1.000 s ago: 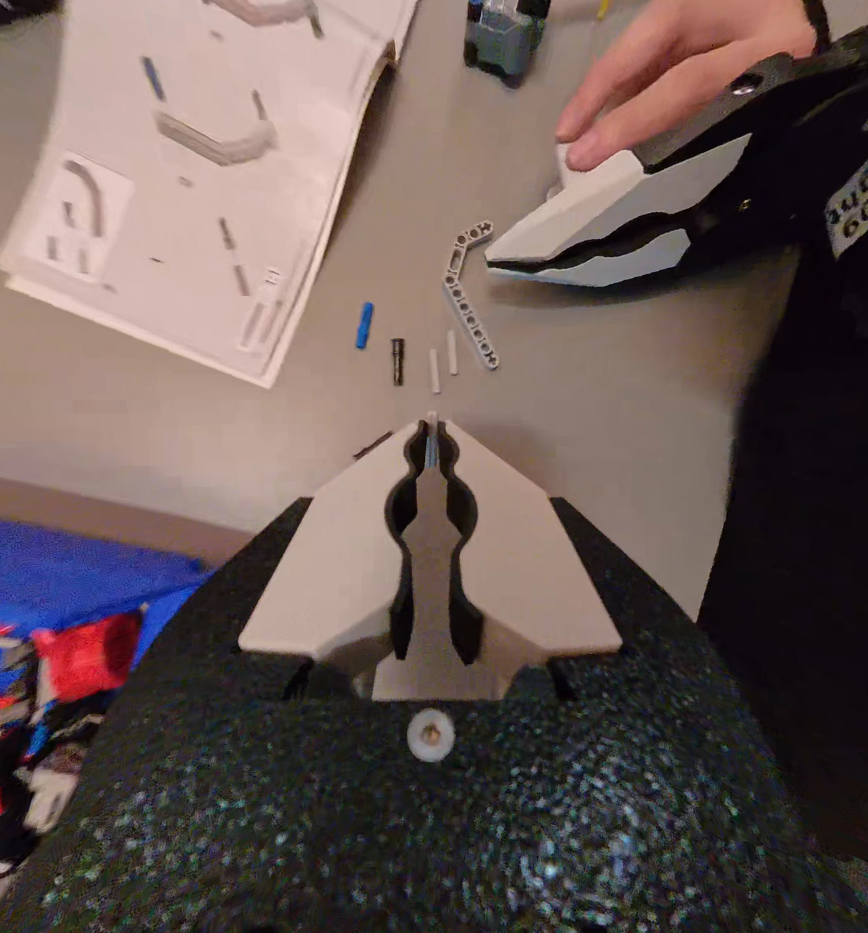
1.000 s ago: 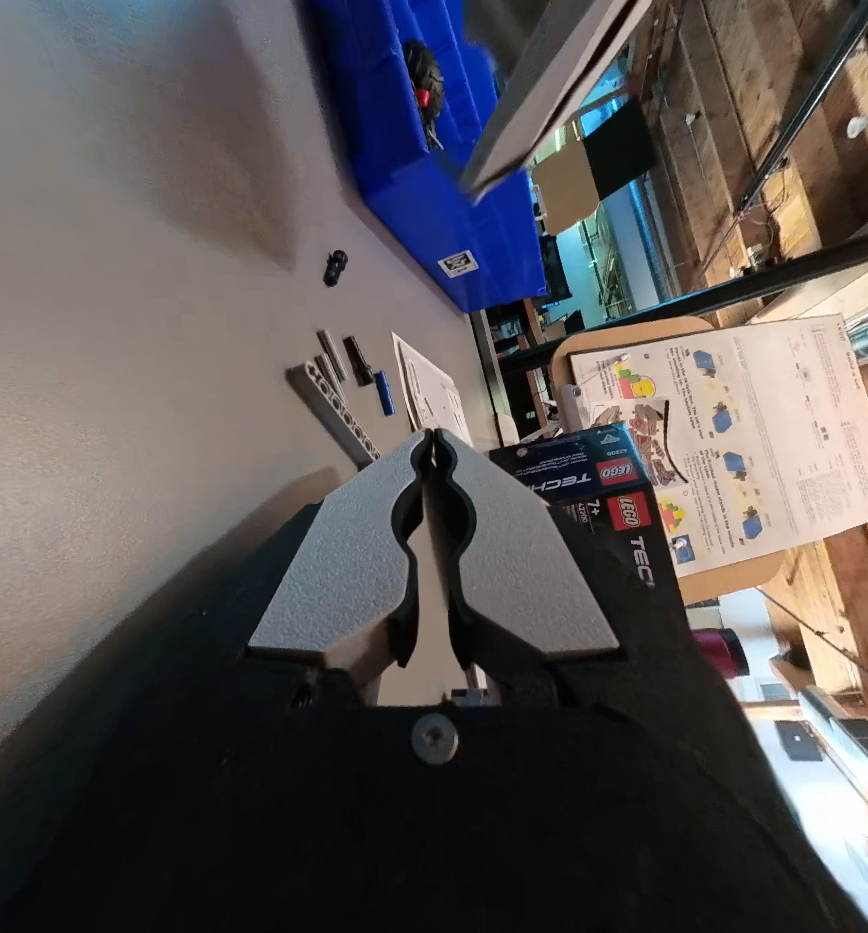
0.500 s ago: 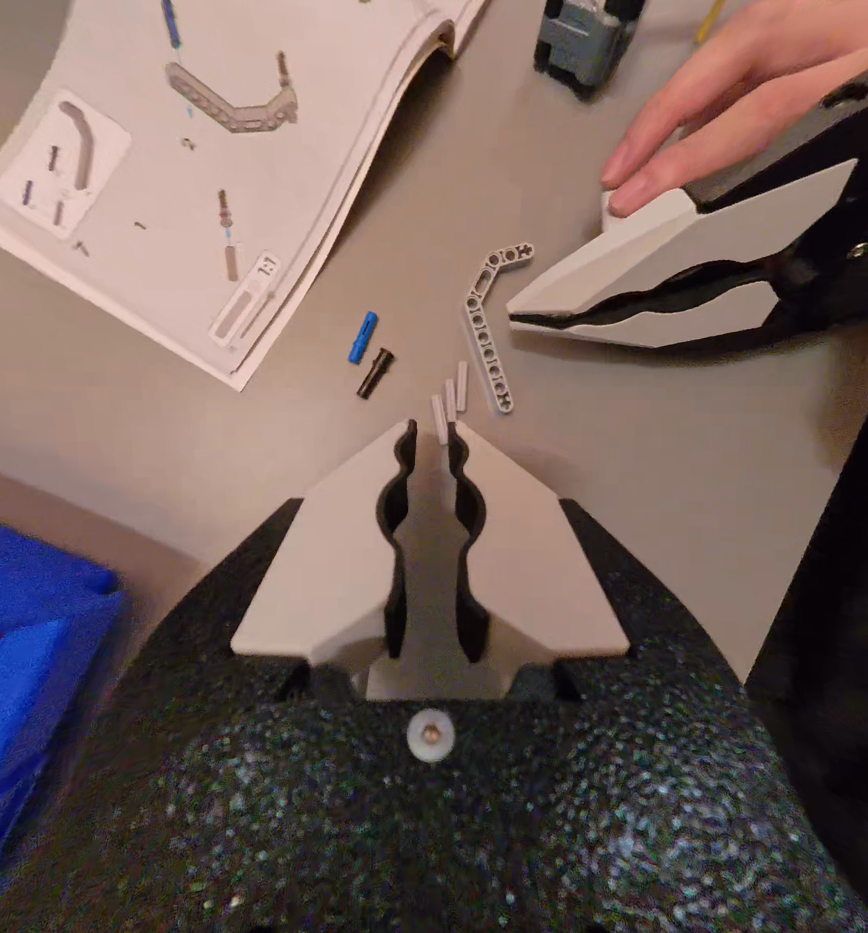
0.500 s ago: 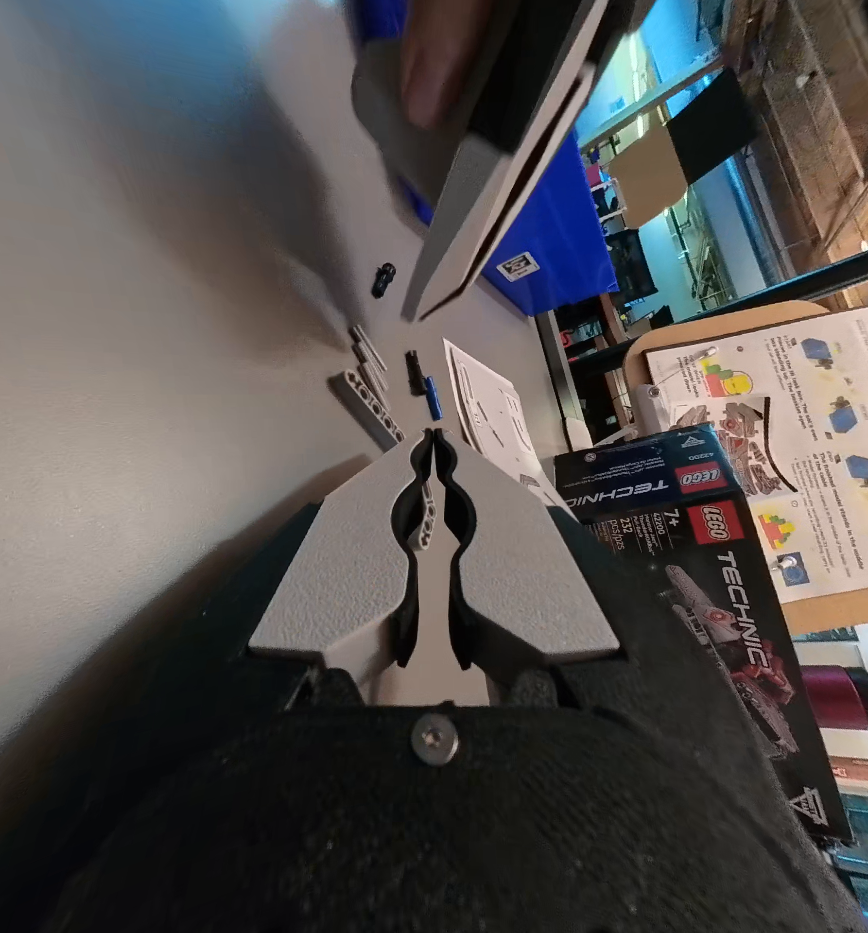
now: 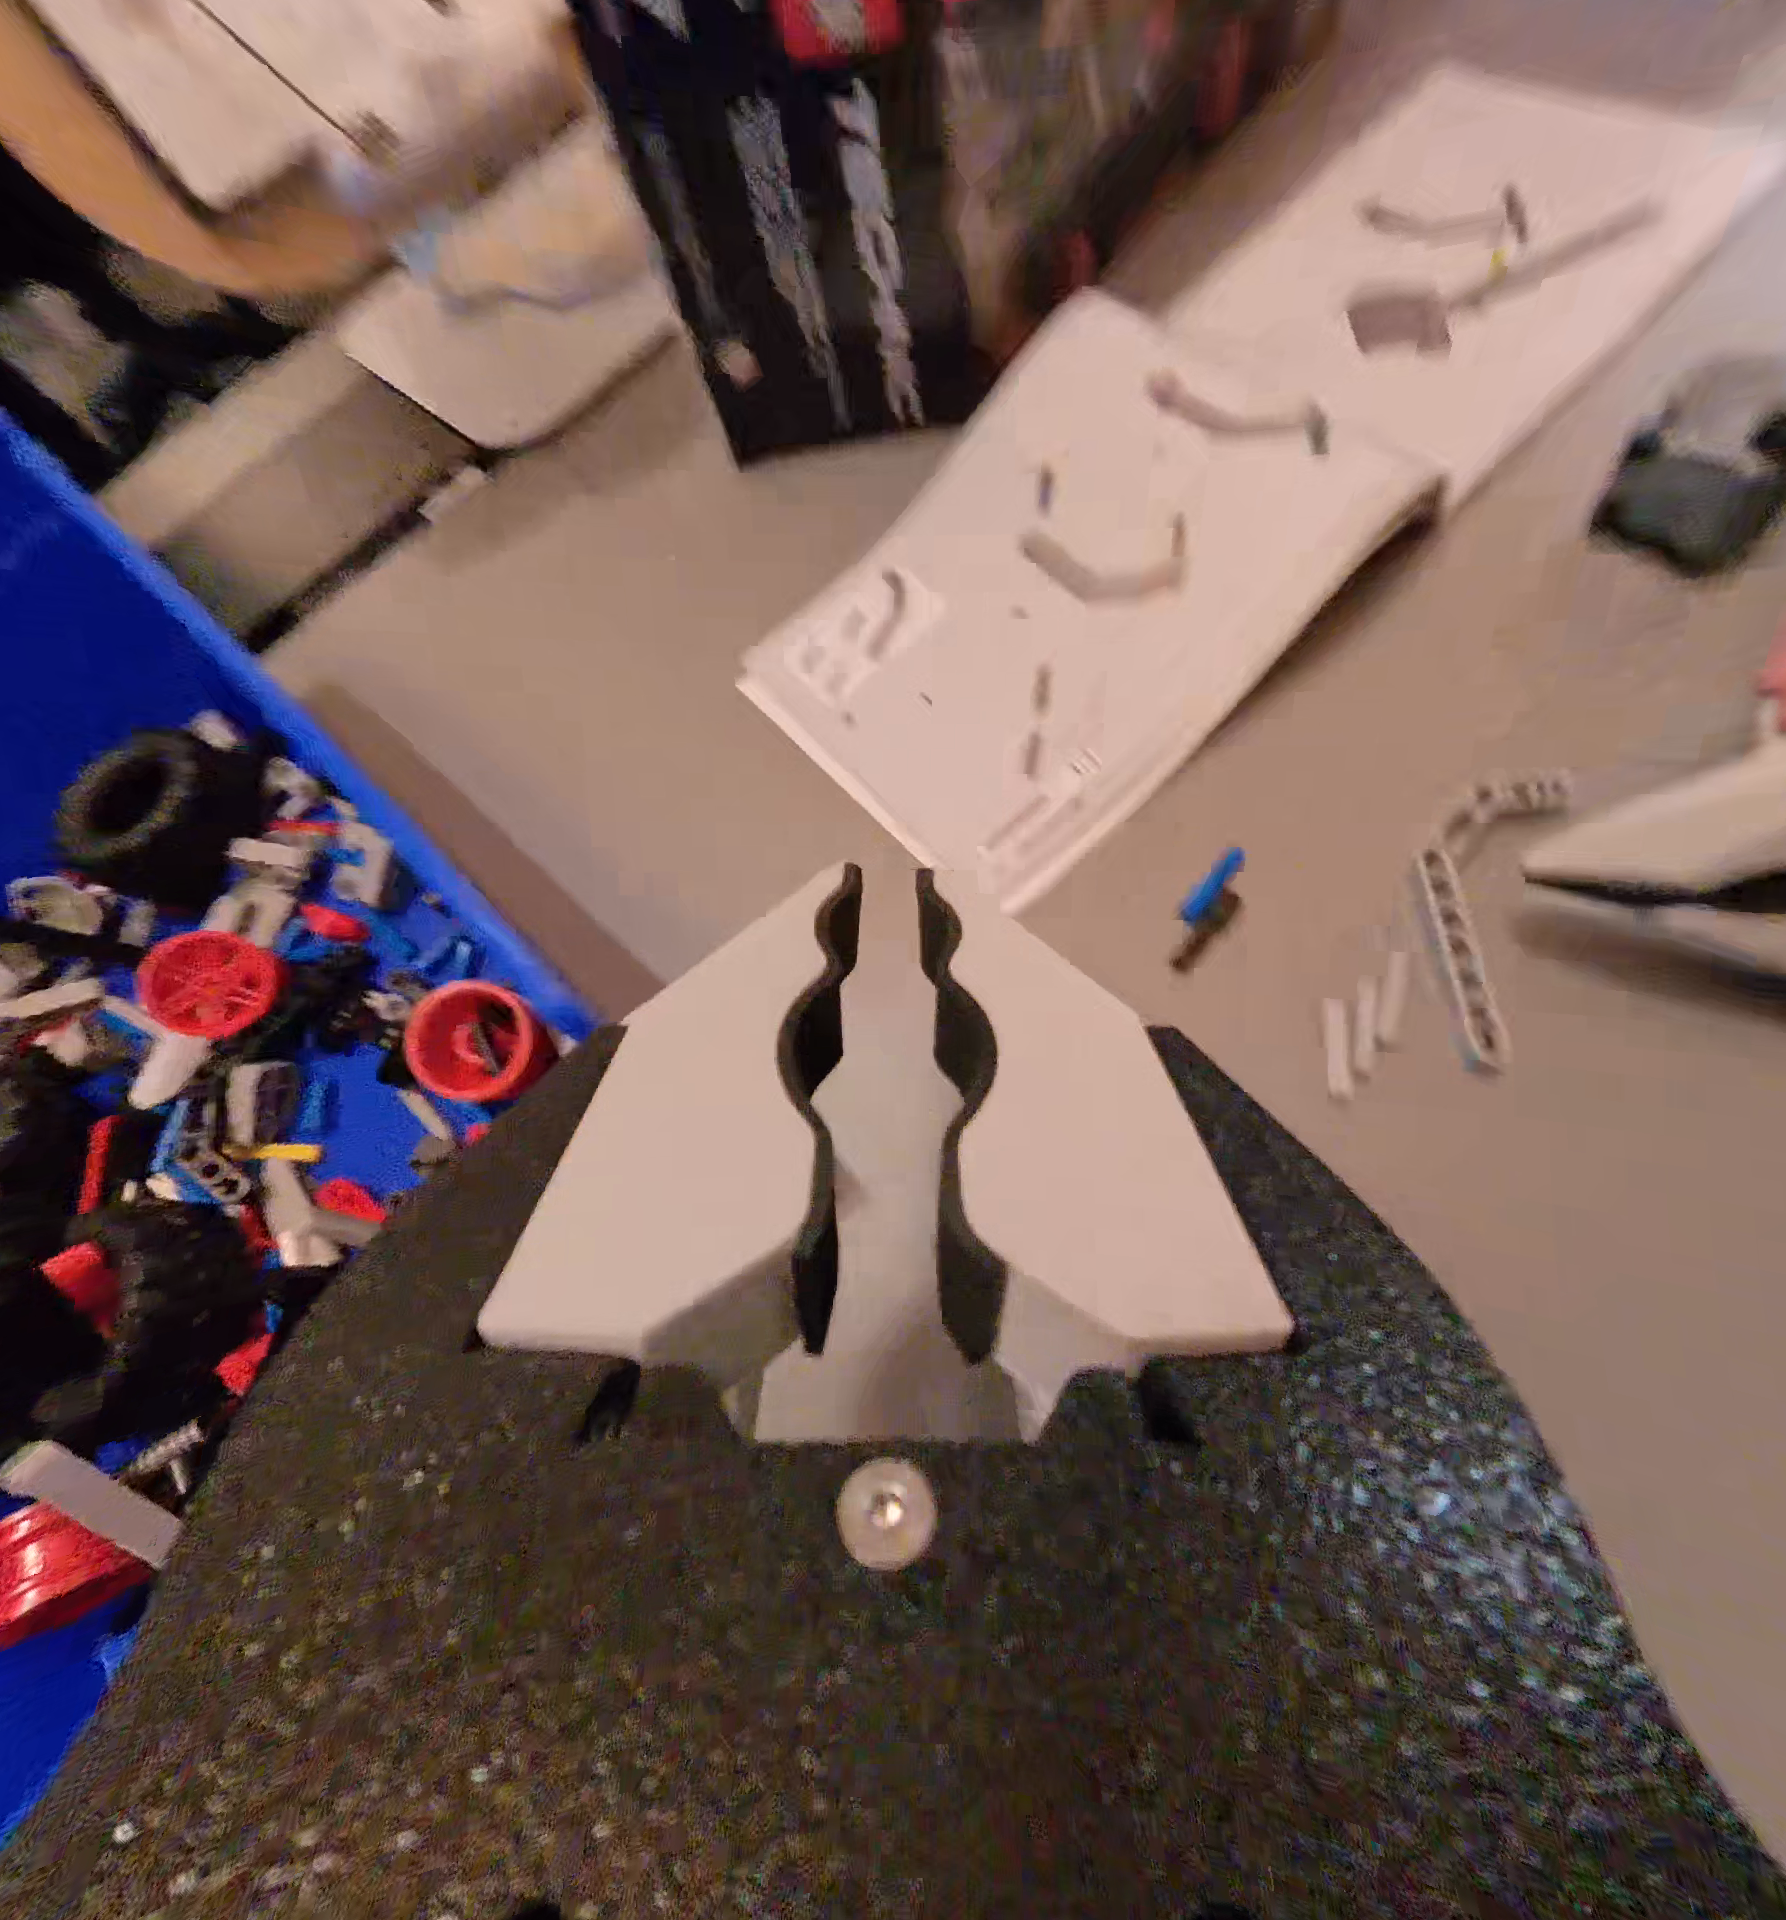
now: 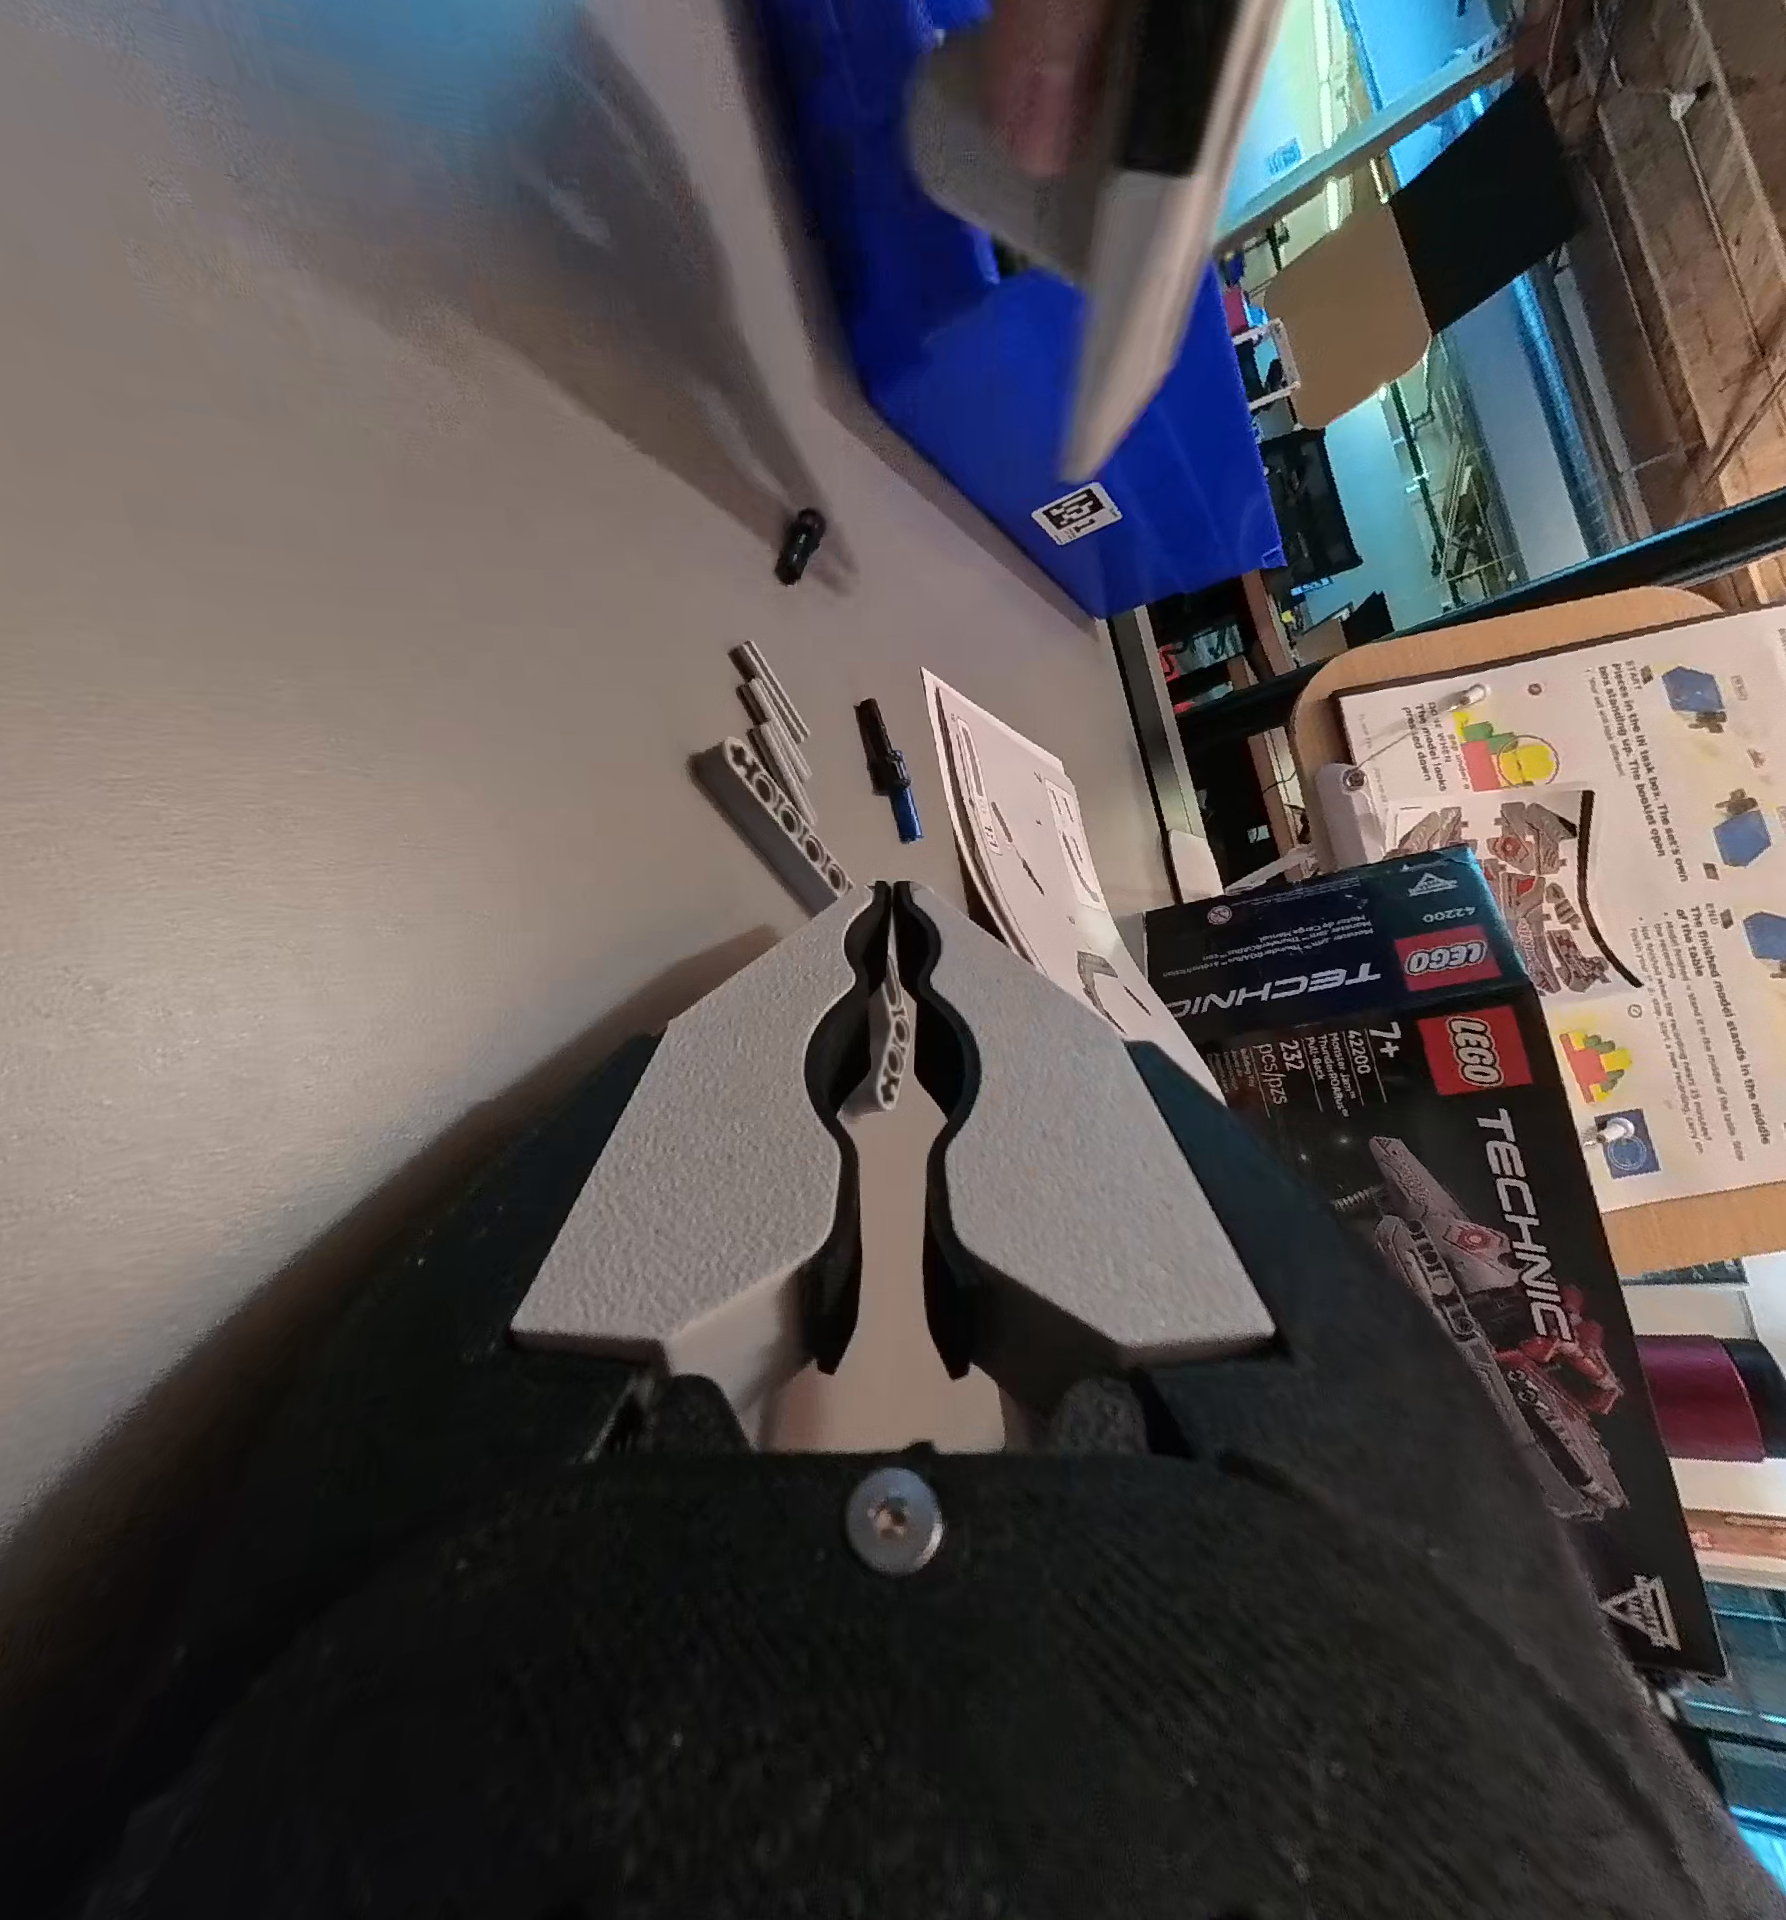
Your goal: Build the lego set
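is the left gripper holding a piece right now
No, the left gripper is open, with only bare table showing between its fingers.

Blue bin [image 5: 68, 623] w/ red wheels [image 5: 208, 982] noted left of tongs; grey beam [image 5: 1460, 956], blue pin [image 5: 1213, 896] right.

Grey bent beam [image 5: 1458, 940] flat on table, three pale axles [image 5: 1367, 1013] just beside, at nine o'clock.
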Motion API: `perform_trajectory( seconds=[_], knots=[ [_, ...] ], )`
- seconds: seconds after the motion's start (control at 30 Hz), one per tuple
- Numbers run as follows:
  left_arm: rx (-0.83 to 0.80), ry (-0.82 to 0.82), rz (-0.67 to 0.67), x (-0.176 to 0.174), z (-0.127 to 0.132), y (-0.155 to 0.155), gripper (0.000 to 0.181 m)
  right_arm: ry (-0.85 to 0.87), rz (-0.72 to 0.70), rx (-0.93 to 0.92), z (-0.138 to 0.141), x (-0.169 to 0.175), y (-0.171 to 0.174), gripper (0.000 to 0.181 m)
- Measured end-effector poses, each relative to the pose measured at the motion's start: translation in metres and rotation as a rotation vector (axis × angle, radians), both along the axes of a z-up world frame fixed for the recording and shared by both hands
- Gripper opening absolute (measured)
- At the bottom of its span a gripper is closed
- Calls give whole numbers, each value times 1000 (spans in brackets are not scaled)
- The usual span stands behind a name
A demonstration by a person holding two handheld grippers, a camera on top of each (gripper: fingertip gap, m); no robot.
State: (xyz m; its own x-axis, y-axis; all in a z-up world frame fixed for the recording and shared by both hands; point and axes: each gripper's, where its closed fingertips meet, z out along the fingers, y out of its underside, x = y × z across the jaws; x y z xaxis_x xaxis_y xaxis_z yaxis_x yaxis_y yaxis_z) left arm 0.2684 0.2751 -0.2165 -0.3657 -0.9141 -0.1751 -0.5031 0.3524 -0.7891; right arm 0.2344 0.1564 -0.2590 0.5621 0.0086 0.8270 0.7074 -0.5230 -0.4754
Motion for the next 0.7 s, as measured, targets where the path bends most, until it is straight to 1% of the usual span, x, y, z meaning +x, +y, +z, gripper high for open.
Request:
perform_trajectory(
  seconds=[0.1, 0.13, 0.17, 0.2, 0.27, 0.37, 0.4, 0.43, 0.47, 0.5, 0.53, 0.57, 0.6, 0.63, 0.7],
  knots=[
    [-158, -307, 134, 29, 45, 28, 10, -11, 4, -23, -4, -1, 0, 0],
    [-206, -406, 189, 33, 59, 37, 5, -17, -4, -30, -5, 0, 1, 0],
    [-242, -487, 221, 35, 68, 43, 0, -19, -7, -33, -6, 1, 1, 0],
    [-258, -542, 222, 35, 73, 43, 0, -17, -2, -33, -6, 0, 1, 0],
    [-237, -561, 193, 35, 67, 36, 0, -12, -11, -16, -3, 3, 2, 0],
    [-138, -504, 155, 37, 54, 26, 0, 3, -17, 27, 3, 6, 3, 0],
    [-100, -521, 161, 35, 56, 28, 0, 8, -17, 35, 5, 6, 4, 0],
    [-69, -591, 175, 31, 68, 29, 0, 10, -15, 38, 5, 6, 4, 0],
    [-50, -680, 166, 26, 83, 27, 0, 12, -11, 34, 4, 6, 5, 0],
    [-46, -732, 140, 23, 93, 22, 0, 11, -8, 28, 3, 6, 6, 0],
    [-56, -723, 114, 24, 93, 17, 0, 10, -5, 21, 2, 6, 7, 0],
    [-71, -660, 103, 29, 83, 15, 0, 10, -2, 14, 1, 6, 8, 0],
    [-76, -586, 113, 33, 70, 16, 0, 9, 0, 9, 0, 6, 9, 0],
    [-66, -546, 138, 36, 62, 20, 0, 7, 1, 9, 0, 6, 9, 0],
    [-27, -556, 155, 35, 60, 23, 0, 8, 4, 10, 0, 6, 9, 0]
  ],
)
